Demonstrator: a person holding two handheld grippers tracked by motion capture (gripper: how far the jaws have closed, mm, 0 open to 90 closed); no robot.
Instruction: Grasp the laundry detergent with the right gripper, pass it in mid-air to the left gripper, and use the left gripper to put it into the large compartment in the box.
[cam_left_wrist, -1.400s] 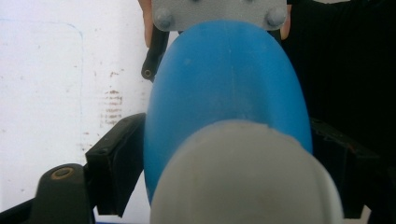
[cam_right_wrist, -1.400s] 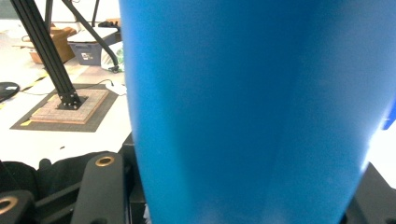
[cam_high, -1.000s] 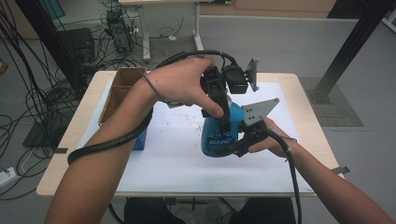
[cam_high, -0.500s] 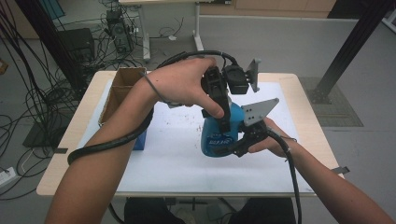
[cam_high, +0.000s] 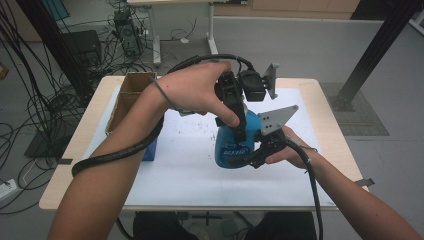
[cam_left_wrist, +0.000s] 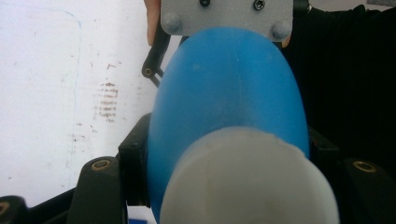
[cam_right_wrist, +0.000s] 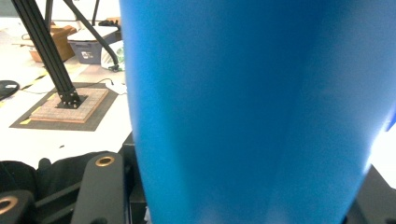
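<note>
My right tool (cam_high: 257, 150) clamps the blue bottle (cam_high: 235, 145) steady so my left tool (cam_high: 240, 131) grips its white cap (cam_left_wrist: 247, 182) to twist.

- High view looks forward and down over the table (cam_high: 165, 190).
- Both gripper views sit very close to the bottle (cam_left_wrist: 229, 93), which all three share.
</note>
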